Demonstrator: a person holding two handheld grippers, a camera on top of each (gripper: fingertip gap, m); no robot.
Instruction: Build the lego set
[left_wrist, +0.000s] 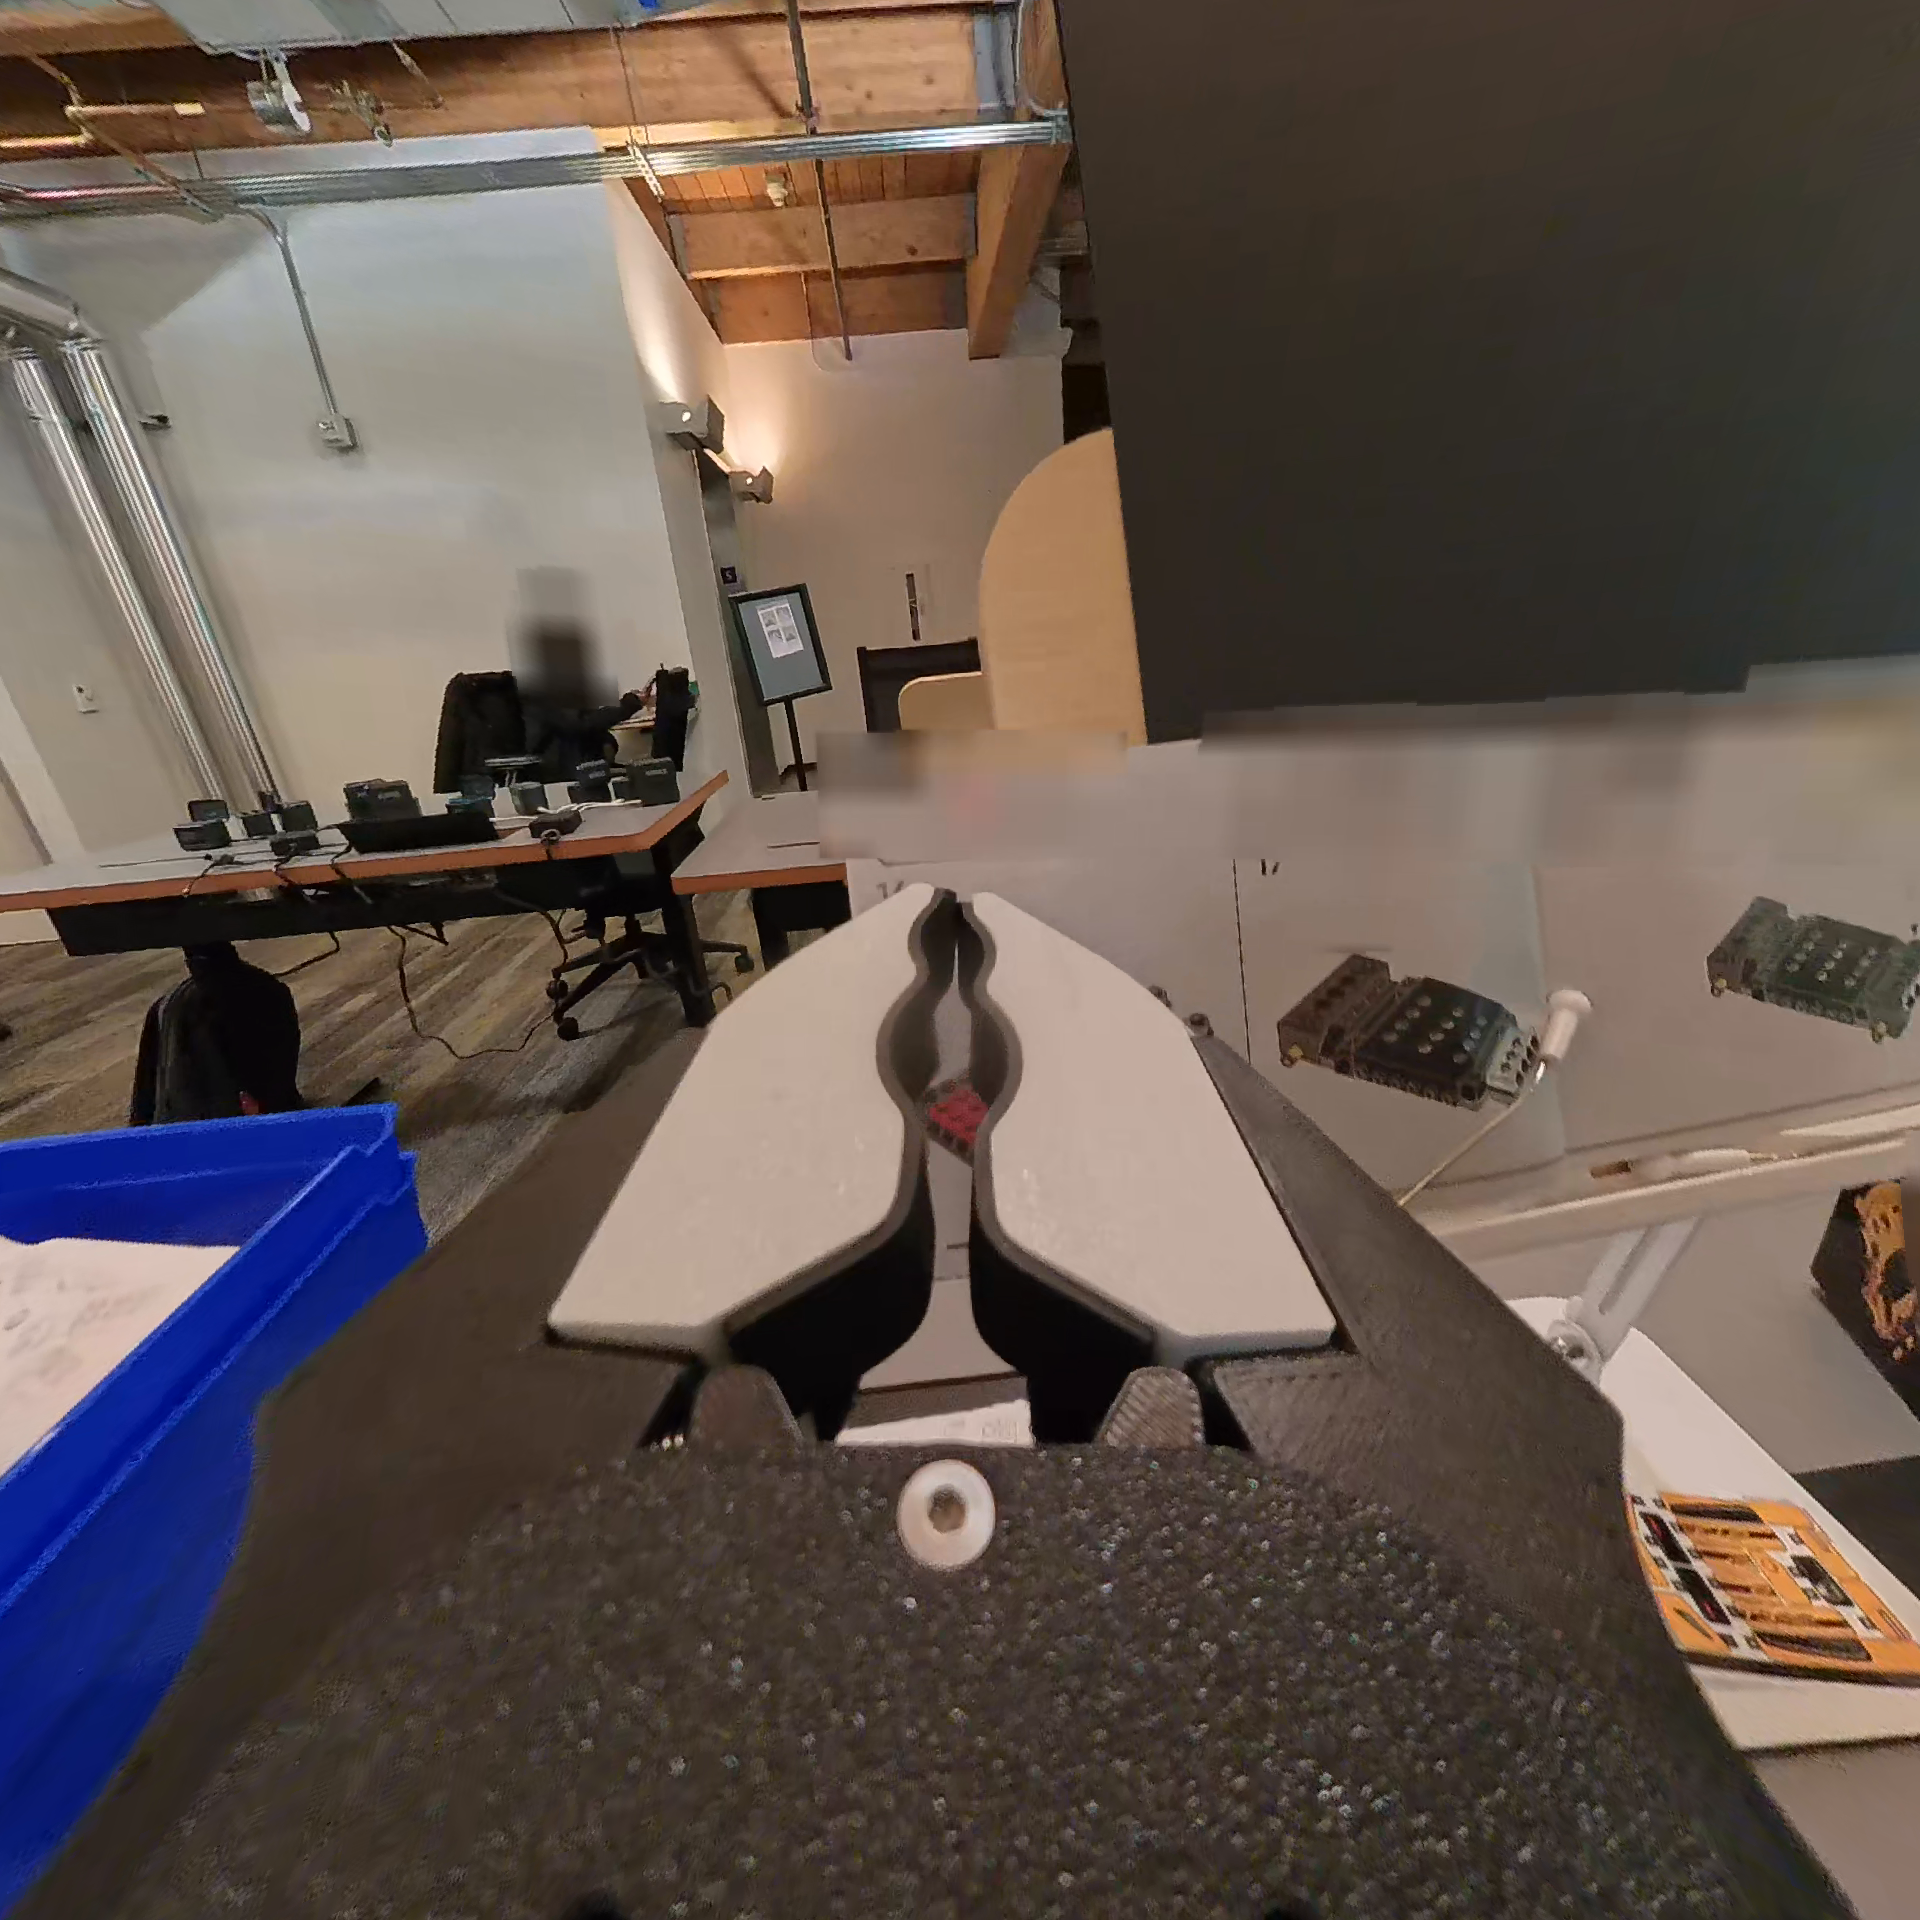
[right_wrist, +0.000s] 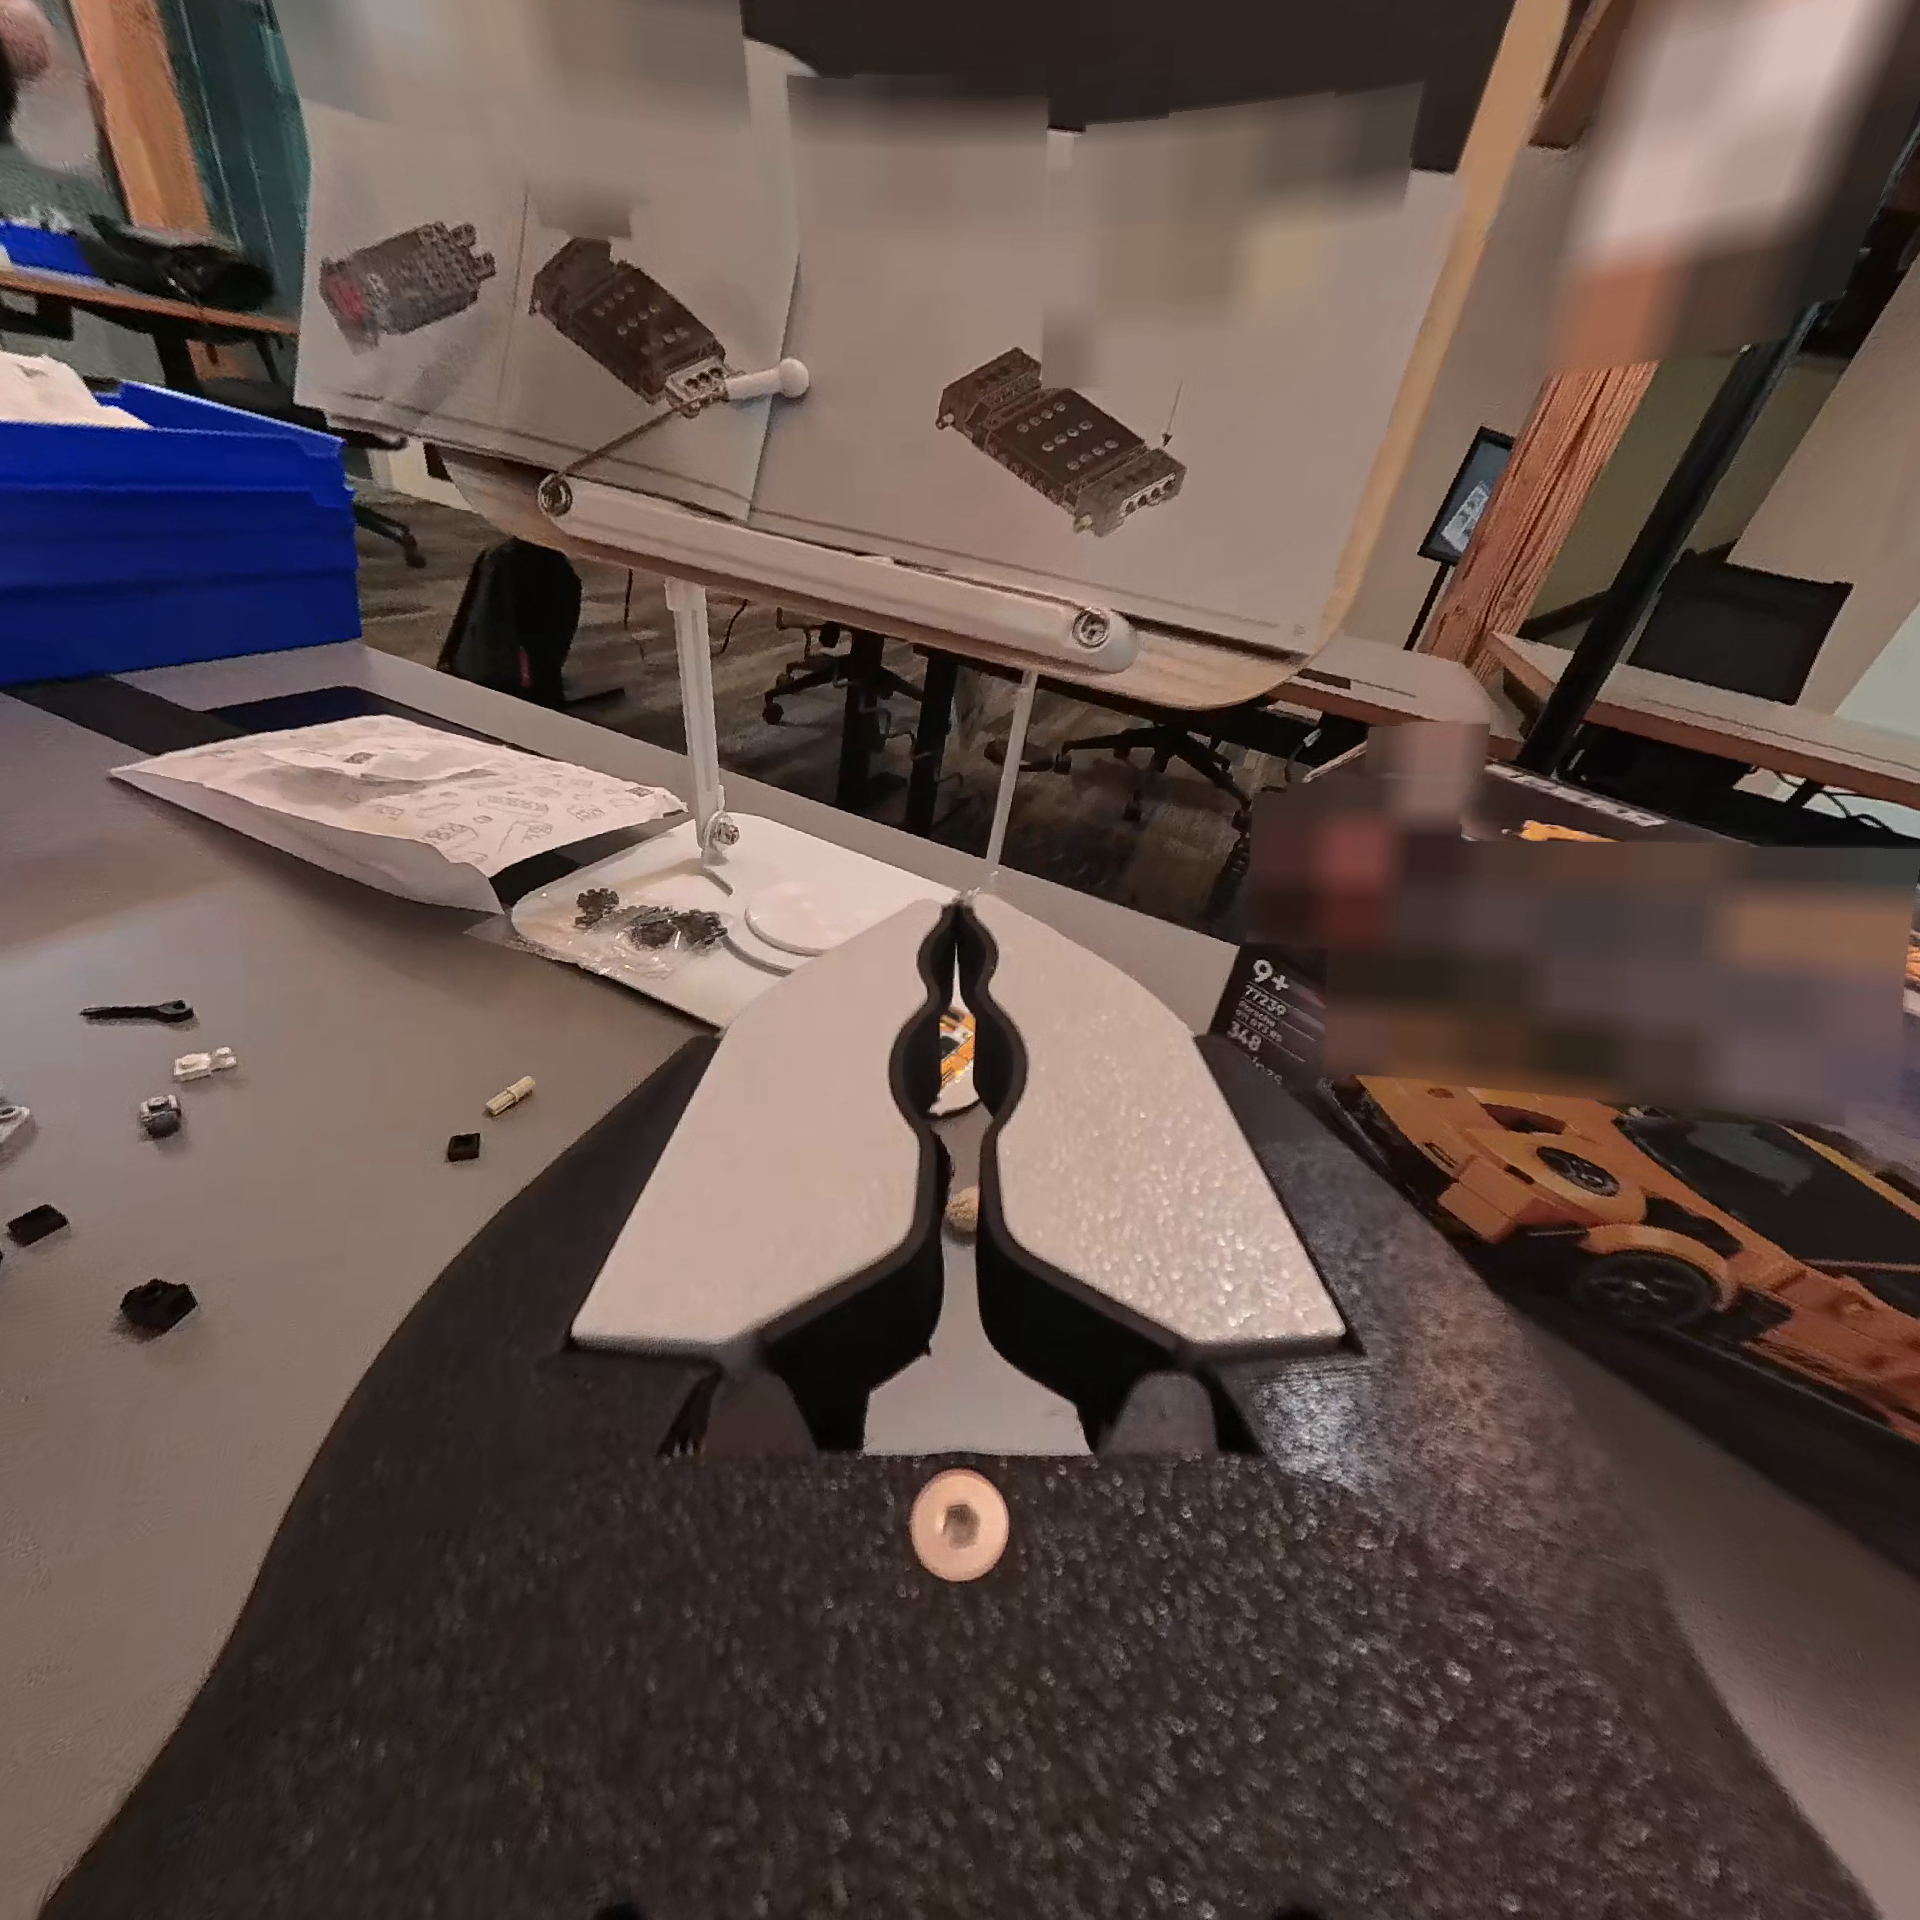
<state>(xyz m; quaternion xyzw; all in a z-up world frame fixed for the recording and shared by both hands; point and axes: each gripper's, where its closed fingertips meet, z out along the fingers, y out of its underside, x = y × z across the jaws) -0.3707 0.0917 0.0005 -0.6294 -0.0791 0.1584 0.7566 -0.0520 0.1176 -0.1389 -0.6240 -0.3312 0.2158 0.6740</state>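
**Both tools closed above the counter, loose pieces scattered at left**

The left tool has its fingertips pressed together; a red studded brick shows through the gap farther back, though whether it is gripped or merely lies behind cannot be told. A blue bin sits at its left. The right tool is likewise clenched at the tips, grasping nothing visible. On the grey counter, small black and grey lego pieces lie well to its left, a paper bag beyond them. The instruction booklet rests on a white stand (tilted in this view), and the set's box lies at right.
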